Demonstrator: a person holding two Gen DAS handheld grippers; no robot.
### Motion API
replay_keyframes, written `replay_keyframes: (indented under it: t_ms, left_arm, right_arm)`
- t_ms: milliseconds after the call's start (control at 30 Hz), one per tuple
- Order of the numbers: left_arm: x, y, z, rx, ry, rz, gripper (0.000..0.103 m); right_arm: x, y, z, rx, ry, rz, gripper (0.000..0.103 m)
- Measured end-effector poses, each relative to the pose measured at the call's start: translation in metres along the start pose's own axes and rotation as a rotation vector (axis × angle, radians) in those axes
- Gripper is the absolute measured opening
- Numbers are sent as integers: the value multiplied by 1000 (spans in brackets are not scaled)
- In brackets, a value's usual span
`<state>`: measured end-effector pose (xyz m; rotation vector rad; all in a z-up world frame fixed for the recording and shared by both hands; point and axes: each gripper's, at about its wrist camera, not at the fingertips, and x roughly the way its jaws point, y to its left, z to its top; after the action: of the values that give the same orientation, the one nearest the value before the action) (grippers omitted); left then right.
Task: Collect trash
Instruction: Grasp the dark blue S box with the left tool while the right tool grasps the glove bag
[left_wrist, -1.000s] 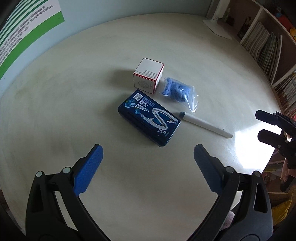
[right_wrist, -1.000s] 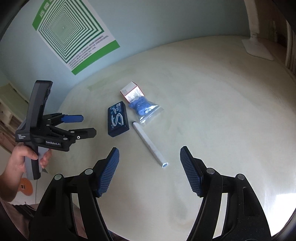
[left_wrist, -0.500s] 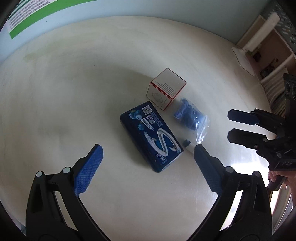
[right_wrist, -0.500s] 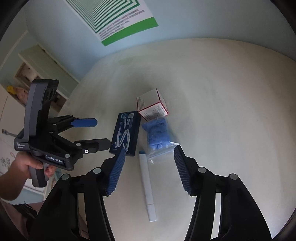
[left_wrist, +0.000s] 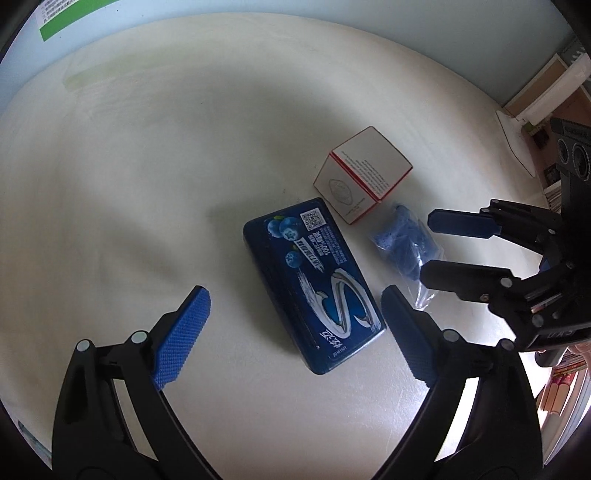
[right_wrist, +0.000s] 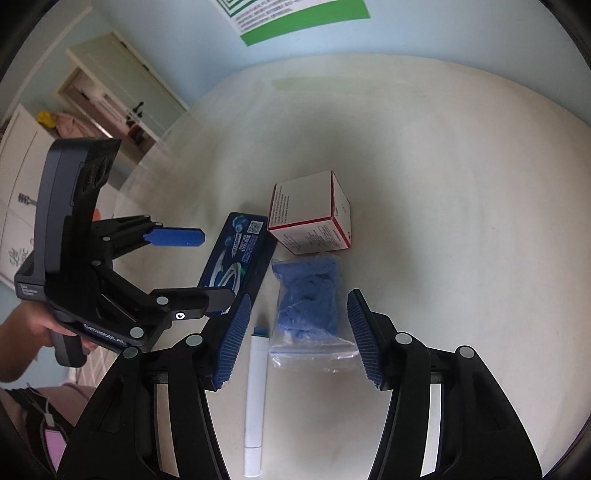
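A dark blue gum box (left_wrist: 314, 280) lies flat on the pale round table (left_wrist: 147, 166); my left gripper (left_wrist: 295, 336) is open with its jaws either side of the box's near end, slightly above it. A clear bag of blue material (right_wrist: 308, 299) lies beside the gum box (right_wrist: 240, 258); my right gripper (right_wrist: 299, 336) is open and straddles the bag's near end. A white and red carton (right_wrist: 314, 214) stands just beyond the bag, also in the left wrist view (left_wrist: 364, 177). A white tube (right_wrist: 255, 398) lies under the right gripper's left finger.
The right gripper (left_wrist: 443, 251) shows at the right of the left wrist view, over the bag (left_wrist: 402, 243). The left gripper (right_wrist: 192, 266) shows at the left of the right wrist view. A green-striped poster (right_wrist: 295, 18) hangs on the wall. Shelves (left_wrist: 546, 92) stand beyond the table edge.
Both grippers have moved forward and down toward the items. The left one now straddles the gum box, the right one the bag. Both stay open.
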<state>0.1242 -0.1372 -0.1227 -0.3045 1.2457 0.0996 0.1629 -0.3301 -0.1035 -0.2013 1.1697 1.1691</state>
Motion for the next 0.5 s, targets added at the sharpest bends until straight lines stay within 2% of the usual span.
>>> replay_keyframes:
  t_ms: [100,167,300,367,500]
  left_arm:
    - [0,8,0,-5,1,-4,91]
    - [3,8,1,-5,7,-8,91]
    - [12,6,8,18,6,4,90]
    - [11,6,9,32,-5,5,86]
    - [9,4,9,44,-13,23,68]
  right_arm:
    - [6,2,3,-30,10,-13,55]
    - [10,4,4,-60,17,-31,40]
    - [10,4,1,-97,6,-28,39]
    - [8,5,0,-98,2,-31,39]
    - [9,7,0,-97,9,-48,39]
